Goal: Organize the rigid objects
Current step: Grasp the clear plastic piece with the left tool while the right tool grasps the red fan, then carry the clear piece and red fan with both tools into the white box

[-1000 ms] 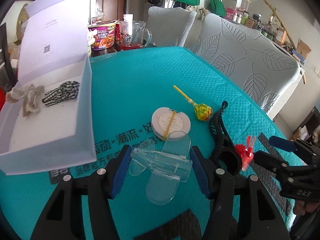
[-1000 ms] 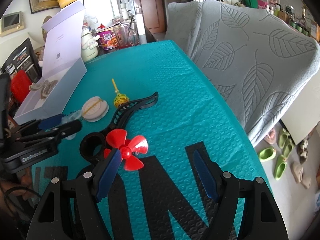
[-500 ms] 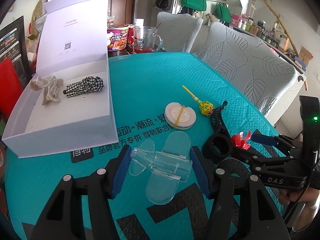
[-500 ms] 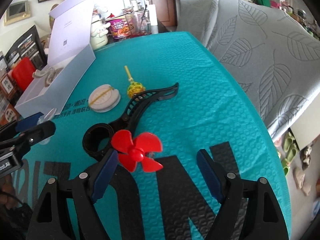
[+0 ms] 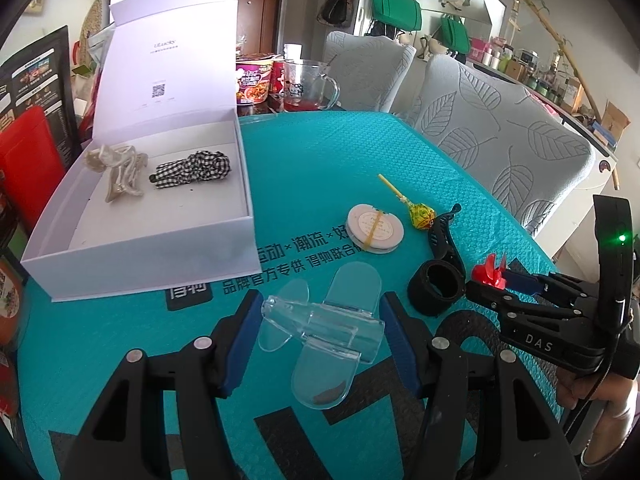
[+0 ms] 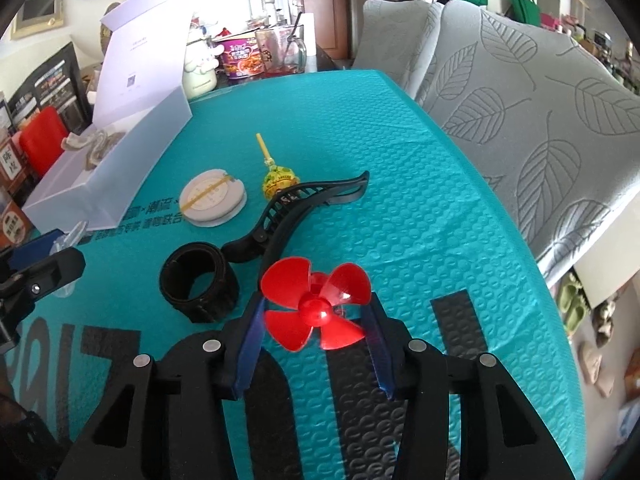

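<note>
A teal bubble-textured mat [image 5: 328,168] covers the table, with two leaf-patterned chairs [image 5: 500,132] along its far right edge and green bags hanging on the wall behind.

The left gripper [image 5: 318,334] sits low over the near edge, its blue pads clenched on a clear plastic airplane [image 5: 320,328]. The right gripper [image 6: 314,320] is beside it toward the right edge, clamped on one red propeller [image 6: 318,306].

On the mat lie one lollipop [image 6: 278,178], one round white disc [image 6: 212,198] with a rubber band and one black clip with a ring [image 6: 256,248], all near the middle. One open white box [image 5: 160,216] stands at the left edge, holding two hair items: a beige one [image 5: 118,168] and a checked one [image 5: 192,168]. One glass mug [image 5: 308,86] and noodle cups stand at the far edge.
</note>
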### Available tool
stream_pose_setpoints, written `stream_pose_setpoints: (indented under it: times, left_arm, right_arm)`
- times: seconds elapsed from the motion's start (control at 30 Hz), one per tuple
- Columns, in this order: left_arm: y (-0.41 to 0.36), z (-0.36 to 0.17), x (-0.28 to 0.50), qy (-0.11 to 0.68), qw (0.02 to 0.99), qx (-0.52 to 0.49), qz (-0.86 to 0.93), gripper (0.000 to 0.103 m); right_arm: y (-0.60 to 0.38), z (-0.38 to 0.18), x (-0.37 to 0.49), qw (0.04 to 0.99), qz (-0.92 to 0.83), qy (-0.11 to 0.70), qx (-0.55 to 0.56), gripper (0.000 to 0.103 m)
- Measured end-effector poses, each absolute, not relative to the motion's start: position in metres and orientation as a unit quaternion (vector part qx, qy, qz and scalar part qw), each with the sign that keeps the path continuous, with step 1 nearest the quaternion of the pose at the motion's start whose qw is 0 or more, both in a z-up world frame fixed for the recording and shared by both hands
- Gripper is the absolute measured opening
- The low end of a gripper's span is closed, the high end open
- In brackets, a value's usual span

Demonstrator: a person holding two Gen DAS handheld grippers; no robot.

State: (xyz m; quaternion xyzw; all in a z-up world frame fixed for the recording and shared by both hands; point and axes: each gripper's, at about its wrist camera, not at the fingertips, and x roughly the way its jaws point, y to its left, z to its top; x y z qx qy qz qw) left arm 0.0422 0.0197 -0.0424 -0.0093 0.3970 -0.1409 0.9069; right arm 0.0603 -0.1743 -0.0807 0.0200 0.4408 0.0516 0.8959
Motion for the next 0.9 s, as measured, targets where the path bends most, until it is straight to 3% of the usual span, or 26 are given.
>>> stream_pose_setpoints:
  times: [0.9]
  left_arm:
    - [0.077,-0.021,-0.017,0.362,0.928,-0.038,-0.078,0.060]
  right_arm:
    - [-0.123,-0.041,0.007,0.913,0.098,0.396,-0.008,0.047]
